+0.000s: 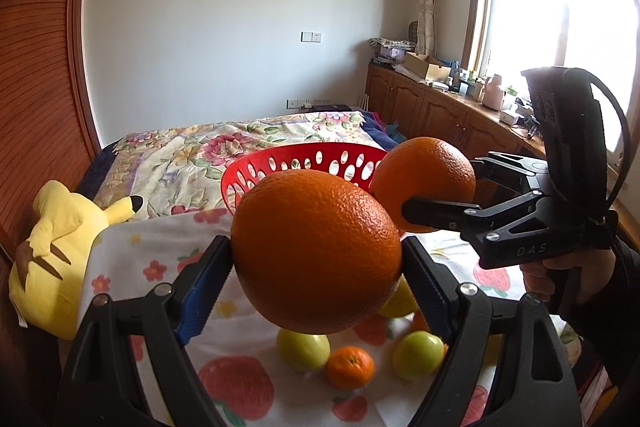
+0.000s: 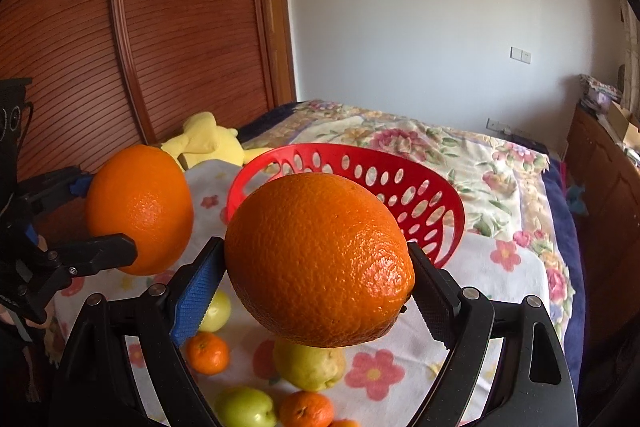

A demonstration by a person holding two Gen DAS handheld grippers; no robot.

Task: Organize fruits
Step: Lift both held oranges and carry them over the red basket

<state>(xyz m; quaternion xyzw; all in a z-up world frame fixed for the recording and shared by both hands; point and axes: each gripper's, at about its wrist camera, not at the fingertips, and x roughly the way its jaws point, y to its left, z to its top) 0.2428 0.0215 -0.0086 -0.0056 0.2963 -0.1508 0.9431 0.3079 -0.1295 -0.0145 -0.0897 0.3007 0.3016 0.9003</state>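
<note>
My left gripper [image 1: 316, 259] is shut on a large orange [image 1: 316, 251], held above the flowered cloth. My right gripper [image 2: 316, 263] is shut on a second large orange [image 2: 320, 259]. In the left wrist view the right gripper [image 1: 440, 187] and its orange [image 1: 428, 175] hang at the right, near the rim of the red perforated basket [image 1: 320, 157]. In the right wrist view the left gripper's orange [image 2: 140, 207] is at the left, and the basket [image 2: 400, 183] stands just behind. Below lie green apples [image 1: 418, 355], a small tangerine [image 1: 350, 367] and a yellow-green pear [image 2: 310, 363].
A yellow plush toy [image 1: 52, 255] lies left of the cloth by the wooden wardrobe [image 2: 120, 47]. The flowered bed [image 1: 224, 147] stretches behind the basket. Wooden cabinets [image 1: 440, 111] with clutter run under the window at right.
</note>
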